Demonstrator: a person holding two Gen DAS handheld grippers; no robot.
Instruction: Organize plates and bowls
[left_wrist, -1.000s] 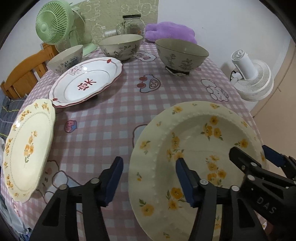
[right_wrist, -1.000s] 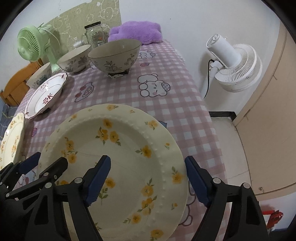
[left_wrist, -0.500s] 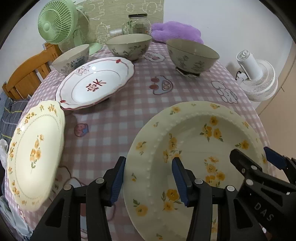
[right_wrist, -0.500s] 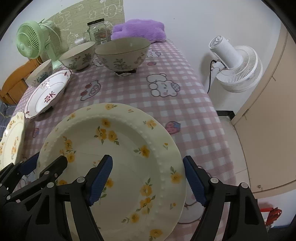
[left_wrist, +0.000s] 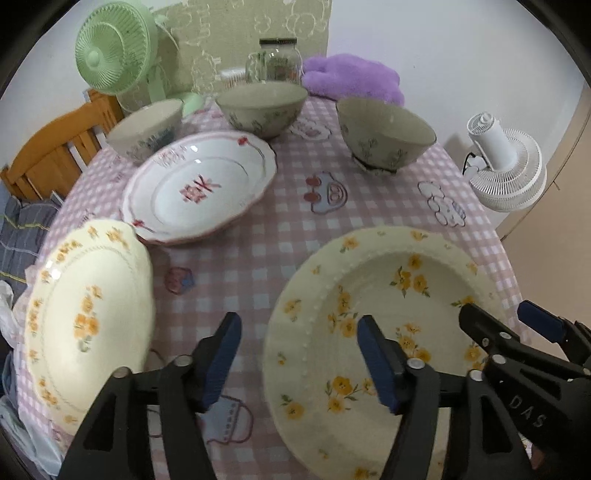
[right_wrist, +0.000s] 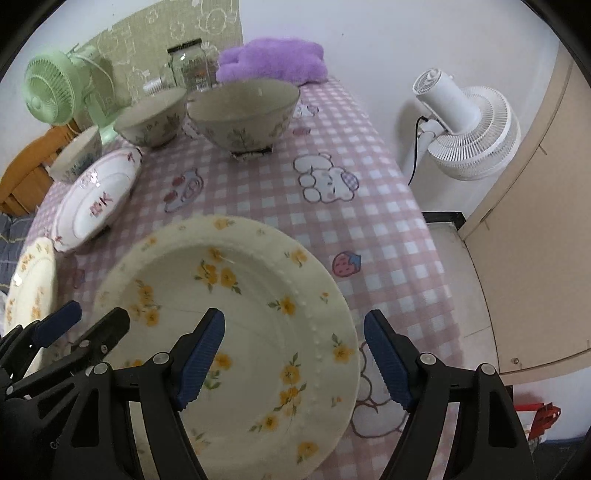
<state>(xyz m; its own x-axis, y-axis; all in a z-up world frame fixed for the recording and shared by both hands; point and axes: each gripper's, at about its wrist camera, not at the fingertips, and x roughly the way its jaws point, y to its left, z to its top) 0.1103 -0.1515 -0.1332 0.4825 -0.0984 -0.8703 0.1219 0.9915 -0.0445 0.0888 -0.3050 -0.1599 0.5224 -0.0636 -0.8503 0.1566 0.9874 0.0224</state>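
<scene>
My left gripper (left_wrist: 295, 354) is just opening, its fingers straddling the left rim of the yellow flower plate (left_wrist: 391, 332) without pressing. My right gripper (right_wrist: 295, 358) is standing spread over the right rim, near the bench (right_wrist: 388, 236) edge. Free cloth is lying between this plate and the bowls (left_wrist: 384, 136).

- My left wrist view looks steeply down and forward over the table (left_wrist: 280, 258), close above the near edge.
- My right wrist view faces the same way from further right, taking in floor at frame right.
- Both share the flowered plate (left_wrist: 388, 332) (right_wrist: 240, 314), the bowls and the far wall.
</scene>
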